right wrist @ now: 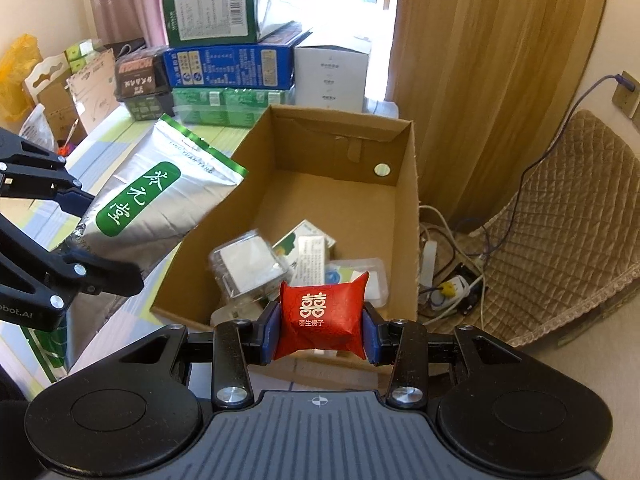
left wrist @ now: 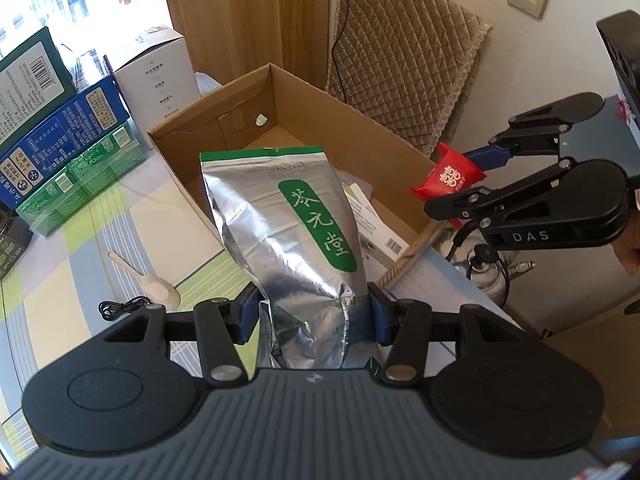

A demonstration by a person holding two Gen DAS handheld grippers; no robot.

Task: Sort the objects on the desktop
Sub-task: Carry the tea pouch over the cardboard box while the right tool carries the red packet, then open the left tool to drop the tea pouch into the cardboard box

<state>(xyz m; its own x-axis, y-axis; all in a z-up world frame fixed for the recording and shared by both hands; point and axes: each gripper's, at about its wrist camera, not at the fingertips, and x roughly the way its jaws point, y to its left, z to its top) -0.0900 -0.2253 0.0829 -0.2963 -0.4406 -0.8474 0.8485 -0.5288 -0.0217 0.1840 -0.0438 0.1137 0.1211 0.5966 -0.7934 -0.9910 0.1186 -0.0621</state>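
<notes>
My left gripper (left wrist: 314, 314) is shut on the lower end of a silver foil pouch (left wrist: 288, 216) with a green label, held up at the near left wall of an open cardboard box (left wrist: 180, 160). The pouch also shows in the right wrist view (right wrist: 156, 196), leaning over the box's left wall. My right gripper (right wrist: 322, 326) is shut on a small red packet (right wrist: 322, 320) with gold characters, held above the box's near edge (right wrist: 304, 372). The red packet (left wrist: 448, 178) also shows in the left wrist view, over the box's right side. Several small packs (right wrist: 280, 264) lie inside the box.
Stacked green, blue and white boxes (right wrist: 228, 68) stand behind the cardboard box. A plastic scoop (left wrist: 148, 280) and a coiled black cable (left wrist: 120, 306) lie on the checked tablecloth. A quilted chair (left wrist: 404, 64) stands right of the table, with a power strip and wires (right wrist: 452, 284) on the floor.
</notes>
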